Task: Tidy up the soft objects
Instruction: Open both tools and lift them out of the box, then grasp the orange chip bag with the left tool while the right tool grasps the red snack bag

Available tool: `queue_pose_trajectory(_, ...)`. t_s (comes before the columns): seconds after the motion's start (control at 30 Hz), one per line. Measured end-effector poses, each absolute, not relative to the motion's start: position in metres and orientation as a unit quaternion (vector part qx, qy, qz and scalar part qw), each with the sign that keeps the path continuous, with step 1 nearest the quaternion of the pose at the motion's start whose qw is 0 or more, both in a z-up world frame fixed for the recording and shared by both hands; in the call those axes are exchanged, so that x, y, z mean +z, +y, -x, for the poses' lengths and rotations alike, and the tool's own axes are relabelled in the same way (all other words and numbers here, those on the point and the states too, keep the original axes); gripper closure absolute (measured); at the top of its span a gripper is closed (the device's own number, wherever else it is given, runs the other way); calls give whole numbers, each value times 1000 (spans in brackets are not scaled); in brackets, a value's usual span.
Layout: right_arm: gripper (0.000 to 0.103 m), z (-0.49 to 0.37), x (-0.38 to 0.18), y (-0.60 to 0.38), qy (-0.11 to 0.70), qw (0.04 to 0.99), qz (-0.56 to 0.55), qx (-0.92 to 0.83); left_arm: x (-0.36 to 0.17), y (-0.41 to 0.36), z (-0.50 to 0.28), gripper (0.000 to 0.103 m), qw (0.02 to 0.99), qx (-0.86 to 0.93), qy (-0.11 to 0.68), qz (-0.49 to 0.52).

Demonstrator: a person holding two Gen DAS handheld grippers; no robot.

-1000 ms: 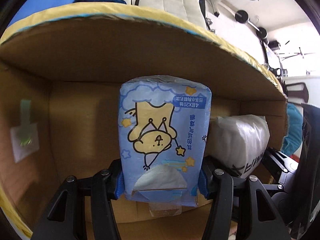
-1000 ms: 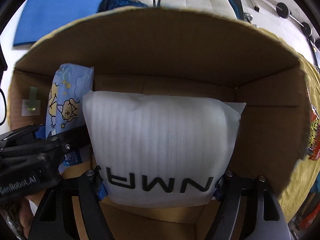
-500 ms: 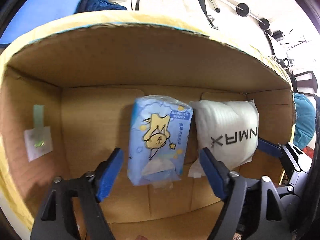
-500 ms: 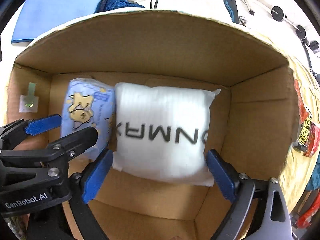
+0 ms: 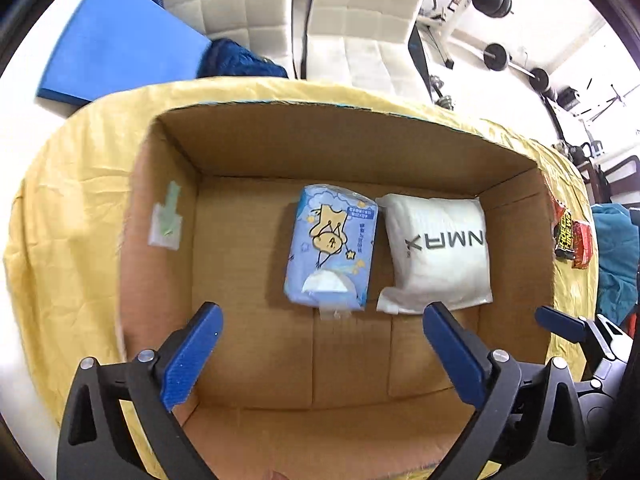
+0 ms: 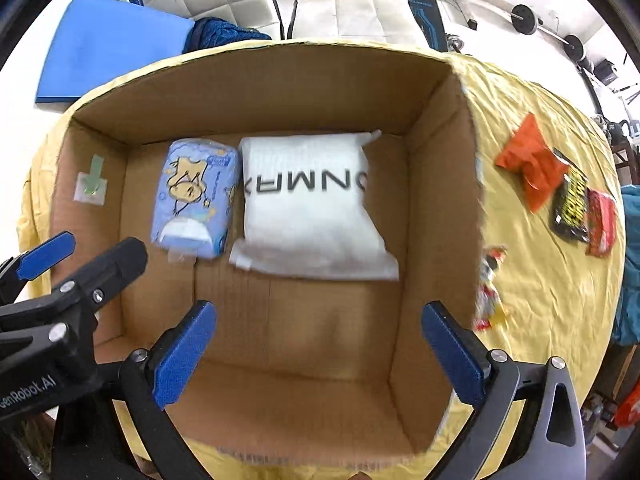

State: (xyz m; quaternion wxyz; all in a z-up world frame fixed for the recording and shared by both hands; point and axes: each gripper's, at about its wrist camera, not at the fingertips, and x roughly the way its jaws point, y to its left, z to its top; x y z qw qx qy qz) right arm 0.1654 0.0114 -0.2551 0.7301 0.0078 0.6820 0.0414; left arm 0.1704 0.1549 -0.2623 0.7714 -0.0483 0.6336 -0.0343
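Both the left claw (image 5: 320, 354) and the right claw (image 6: 320, 354) are held wide and empty above the brown cardboard box (image 6: 436, 168) on the yellow-clothed surface (image 6: 532, 272). On the box floor, toward its far wall, the blue cartoon-printed tissue pack (image 5: 330, 250) and the white foam-wrapped pillow-like packet (image 5: 438, 252) are laid side by side, touching. Both are judged light, squashy and slightly slippery, best pinched across the narrow sides.

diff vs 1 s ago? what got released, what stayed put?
Both packs were let go: the left gripper released the blue tissue pack, the right gripper the white pack. Both grippers opened and pulled back up out of the cardboard box. The box and yellow cloth stayed put.
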Motion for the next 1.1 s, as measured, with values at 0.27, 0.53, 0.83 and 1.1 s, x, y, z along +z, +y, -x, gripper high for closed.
queue_pose_trajectory(0.27, 0, -133, -220, -5, 653, 756, -8, 43, -228, 137, -155, 0, 796, -25, 603, 42)
queue_pose_trajectory(0.53, 0, -103, -188, -16, 629, 775, -5, 58, -188, 121, -124, 0, 817, -23, 575, 43)
queue_pose_trajectory(0.83, 0, -85, -160, -49, 616, 783, -19, 86, -153, 88, -107, 0, 830, -25, 555, 41)
queue_pose_trajectory(1.1, 0, -88, -140, -153, 614, 784, -64, 62, -126, 6, -115, 0, 837, -62, 542, 37)
